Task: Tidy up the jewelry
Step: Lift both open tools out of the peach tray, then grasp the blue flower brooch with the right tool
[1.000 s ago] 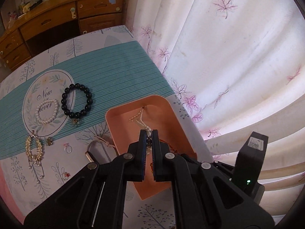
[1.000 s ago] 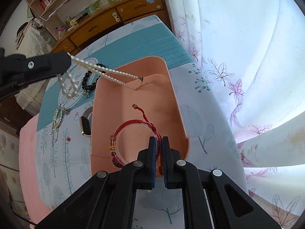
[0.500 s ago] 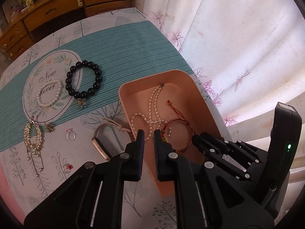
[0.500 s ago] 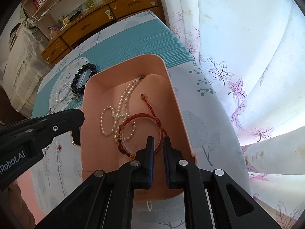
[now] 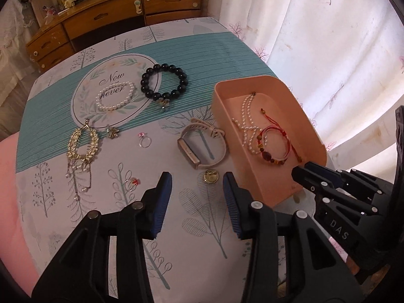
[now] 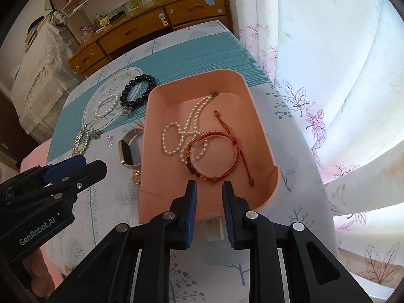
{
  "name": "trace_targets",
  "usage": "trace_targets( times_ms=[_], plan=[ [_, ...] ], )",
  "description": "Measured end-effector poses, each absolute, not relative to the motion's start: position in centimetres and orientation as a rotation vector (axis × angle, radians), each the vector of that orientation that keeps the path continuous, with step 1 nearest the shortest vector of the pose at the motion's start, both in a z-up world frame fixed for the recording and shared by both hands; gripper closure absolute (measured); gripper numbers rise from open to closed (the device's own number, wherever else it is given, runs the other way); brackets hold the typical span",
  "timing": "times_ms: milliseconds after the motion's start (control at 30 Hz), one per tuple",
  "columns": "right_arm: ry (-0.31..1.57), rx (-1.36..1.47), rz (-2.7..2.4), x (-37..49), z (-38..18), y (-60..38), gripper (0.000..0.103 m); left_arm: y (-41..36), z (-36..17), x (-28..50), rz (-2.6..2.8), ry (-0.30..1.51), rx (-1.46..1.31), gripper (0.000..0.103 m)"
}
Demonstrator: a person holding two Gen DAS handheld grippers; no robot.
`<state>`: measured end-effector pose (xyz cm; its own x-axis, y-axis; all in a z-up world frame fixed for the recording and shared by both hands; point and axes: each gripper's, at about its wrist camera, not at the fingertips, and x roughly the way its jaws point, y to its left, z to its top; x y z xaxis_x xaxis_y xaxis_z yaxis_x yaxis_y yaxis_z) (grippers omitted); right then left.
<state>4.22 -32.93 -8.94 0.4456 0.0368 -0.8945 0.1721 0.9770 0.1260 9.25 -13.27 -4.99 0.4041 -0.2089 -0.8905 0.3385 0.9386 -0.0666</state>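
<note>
A peach box [image 5: 222,106] [image 6: 255,116] holds a pearl necklace [image 5: 246,123] [image 6: 192,121] and a red cord bracelet [image 5: 276,144] [image 6: 224,154]. My left gripper [image 5: 198,184] is open and empty above the table, near a gold coin [image 5: 210,176] and a beige watch band [image 5: 202,144]. My right gripper [image 6: 209,192] is open and empty over the box's near end. On the cloth lie a black bead bracelet [image 5: 164,82], a pearl bracelet [image 5: 115,98], a gold necklace [image 5: 80,146] and two rings [image 5: 144,140] [image 5: 132,183].
A curtain [image 5: 315,38] hangs close on the right, past the table edge. A wooden dresser [image 5: 113,17] stands at the back. A pink cloth [image 5: 10,189] covers the table's left side.
My left gripper let the pearl necklace drop into the box, opened wide and drew back left over the table. My right gripper opened, leaving the red bracelet in the box.
</note>
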Motion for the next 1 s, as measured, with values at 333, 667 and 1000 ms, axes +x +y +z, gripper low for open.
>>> trace_targets(
  times_ms=[333, 667, 1000],
  plan=[
    [1.1, 0.095, 0.01, 3.5, -7.1, -27.1, 0.083, -4.4, -5.8, 7.6, -0.231, 1.15, 0.041, 0.064],
    [1.097, -0.023, 0.109, 6.5, -5.8, -21.7, 0.083, 5.6, -6.6, 7.9, -0.068, 1.153, -0.091, 0.064],
    [0.994, -0.24, 0.373, 13.6, -6.3, -13.5, 0.066, 9.5, -6.9, 11.0, -0.023, 1.138, -0.165, 0.064]
  ],
)
